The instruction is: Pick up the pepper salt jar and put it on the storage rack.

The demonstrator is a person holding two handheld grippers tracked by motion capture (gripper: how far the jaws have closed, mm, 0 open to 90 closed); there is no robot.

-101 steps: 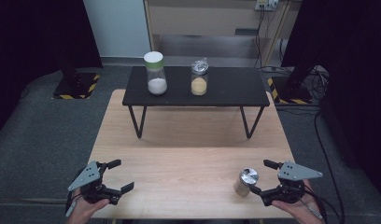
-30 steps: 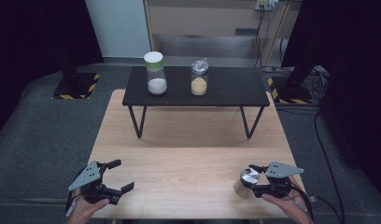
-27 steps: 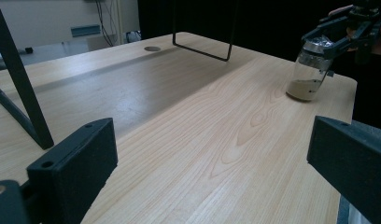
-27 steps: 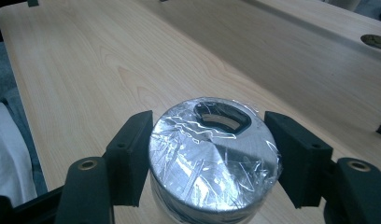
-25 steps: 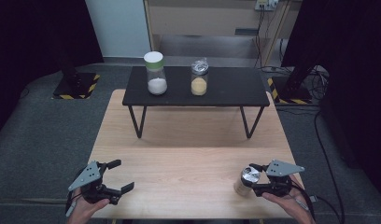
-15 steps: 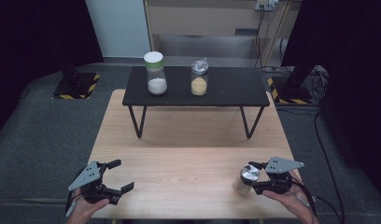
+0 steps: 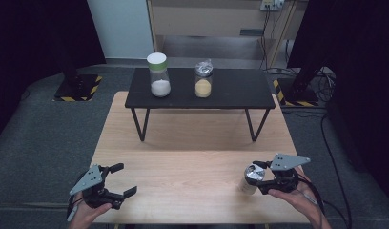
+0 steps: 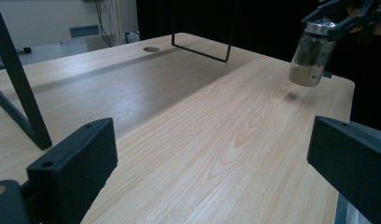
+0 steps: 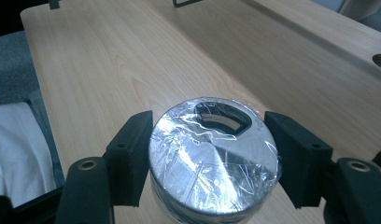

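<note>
A small glass jar point(image 7: 248, 185) with a film-covered silver lid point(image 9: 212, 140) and brownish contents hangs just above the wooden table point(image 7: 192, 157) near its front right corner. My right gripper point(image 7: 255, 175) is shut on it, one black pad against each side of the lid. In the left gripper view the jar point(image 8: 312, 56) floats over its shadow with the right gripper point(image 8: 335, 21) clamped on its top. My left gripper point(image 7: 126, 179) rests at the front left, open, with only bare wood between its jaws.
A low black stand point(image 7: 230, 90) on thin metal legs spans the far half of the table. On it are a white-lidded jar of white powder point(image 7: 159, 76) and a jar of yellow contents point(image 7: 203, 80). White cloth point(image 9: 16, 149) lies beyond the table's edge.
My right gripper moved in from beside the jar, closed on its lid and has raised it a little off the table. The left gripper stayed where it was.
</note>
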